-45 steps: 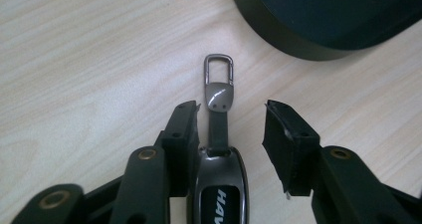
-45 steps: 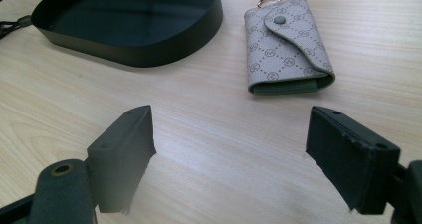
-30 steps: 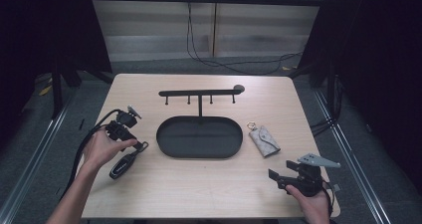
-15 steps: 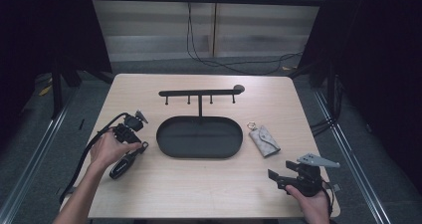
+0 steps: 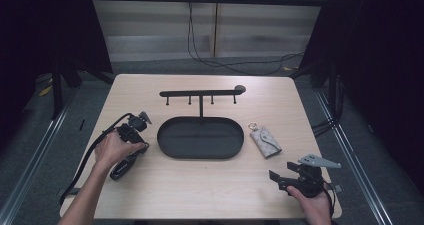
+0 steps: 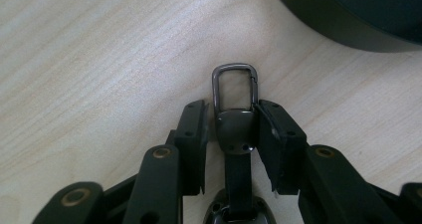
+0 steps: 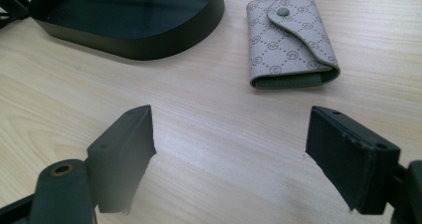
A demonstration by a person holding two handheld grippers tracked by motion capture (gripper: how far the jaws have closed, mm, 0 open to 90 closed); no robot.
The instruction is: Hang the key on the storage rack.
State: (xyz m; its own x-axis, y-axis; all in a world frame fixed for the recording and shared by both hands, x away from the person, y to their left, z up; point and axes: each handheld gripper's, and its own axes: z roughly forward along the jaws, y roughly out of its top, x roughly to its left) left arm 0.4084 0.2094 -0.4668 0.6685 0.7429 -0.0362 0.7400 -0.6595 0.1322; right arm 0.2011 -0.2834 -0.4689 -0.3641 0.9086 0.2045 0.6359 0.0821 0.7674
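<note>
on the left side of the table, the dark key strap is being gripped, not yet lifted

the left gripper has just been closing its jaws around the metal cap of the key strap, which lies flat on the wooden table just beside the black oval tray; one pad touches the cap, the other seems a little apart. i judge the grasp is almost made, and the carrying to the hook stand or tray is all left to do. the right gripper rests near the table's front edge with jaws spread wide, holding nothing, and the grey key pouch lies untouched ahead of it.
</note>
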